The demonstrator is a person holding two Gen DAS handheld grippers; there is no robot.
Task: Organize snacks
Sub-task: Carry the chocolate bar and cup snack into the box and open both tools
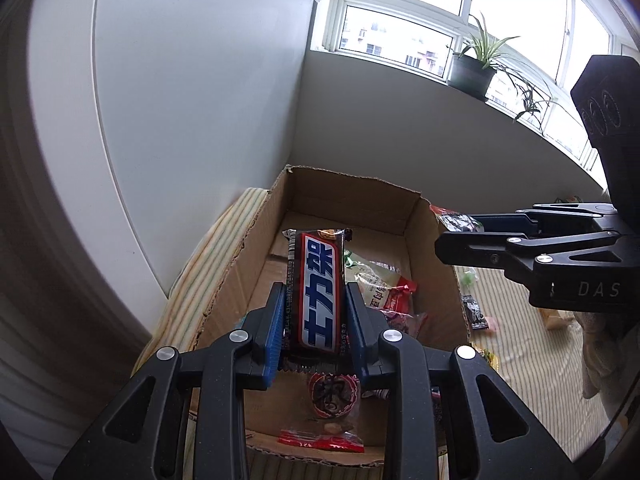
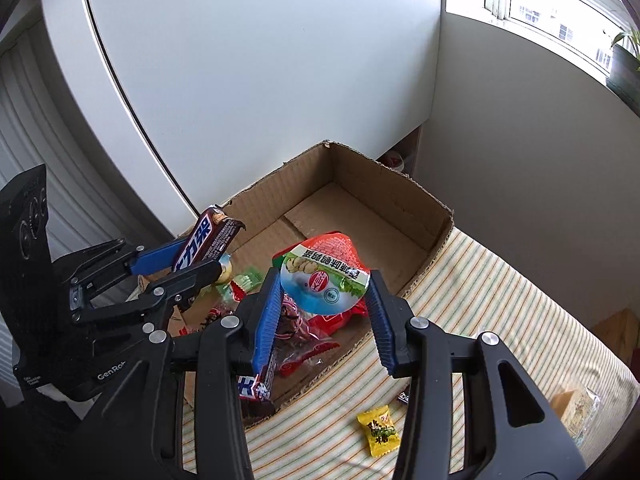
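1. Left wrist view: the left gripper is clamped on a chocolate bar, its blue pads pressing the bar's two long sides. The bar points forward and hangs above the open cardboard box. Several snack packets already lie on the box floor below it, so the bar appears ready to be dropped.
2. In the same view the right gripper reaches in from the right, over the box's right wall. From here it cannot be told whether its jaws are apart or together. A good release probably means lowering the bar toward the bare cardboard at the far end, keeping away from the other tool, and only then letting the jaws part.
3. Right wrist view: the right gripper has its jaws set wide, with a round sealed snack pack spanning the gap between them. The pack seems to be held by its edges, above the red packets in the box. The hold looks shallow, so a slow, level descent would guard against the pack slipping out sideways.
4. This view also shows the left gripper at the left, with the bar slanting up out of its jaws above the box's near left corner.
5. A yellow candy rests on the striped cloth outside the box, not yet sorted; it seems a sensible next pickup.
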